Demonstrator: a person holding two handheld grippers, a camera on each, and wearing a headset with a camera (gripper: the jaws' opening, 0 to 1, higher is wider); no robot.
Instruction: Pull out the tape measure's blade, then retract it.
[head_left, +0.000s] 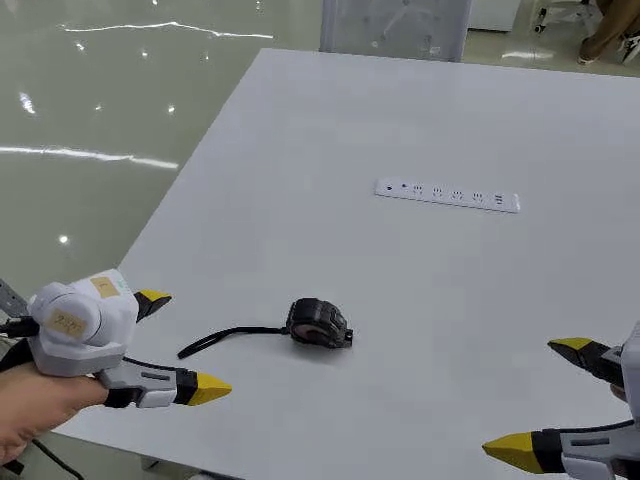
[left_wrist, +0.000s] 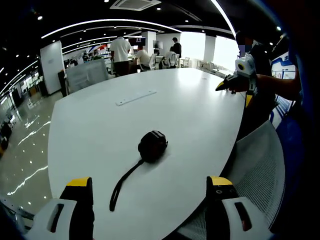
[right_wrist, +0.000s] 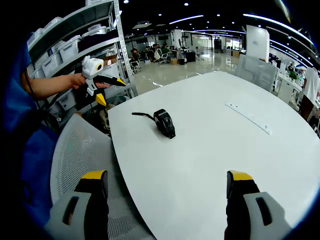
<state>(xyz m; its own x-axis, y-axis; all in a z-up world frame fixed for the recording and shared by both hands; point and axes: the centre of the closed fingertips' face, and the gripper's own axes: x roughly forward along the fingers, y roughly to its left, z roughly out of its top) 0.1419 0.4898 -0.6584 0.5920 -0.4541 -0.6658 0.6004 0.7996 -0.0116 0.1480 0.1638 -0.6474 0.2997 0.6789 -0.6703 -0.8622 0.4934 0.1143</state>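
The left gripper (head_left: 185, 342) and right gripper (head_left: 535, 397) both gape wide, gripping nothing. The tape measure (head_left: 320, 324) lies on the white table (head_left: 400, 120) between them, nearer the left, its blade apparently wound in.

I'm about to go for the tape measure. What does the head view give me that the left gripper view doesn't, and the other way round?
Head view adds: the left gripper and right gripper in one frame, both open, flanking the tape measure without touching it.
Left gripper view adds: a mesh chair back at the near table edge and people standing beyond the far end.
Shared: the white table, the tape measure with no blade drawn out, its black strap trailing toward the left gripper, and the power strip.
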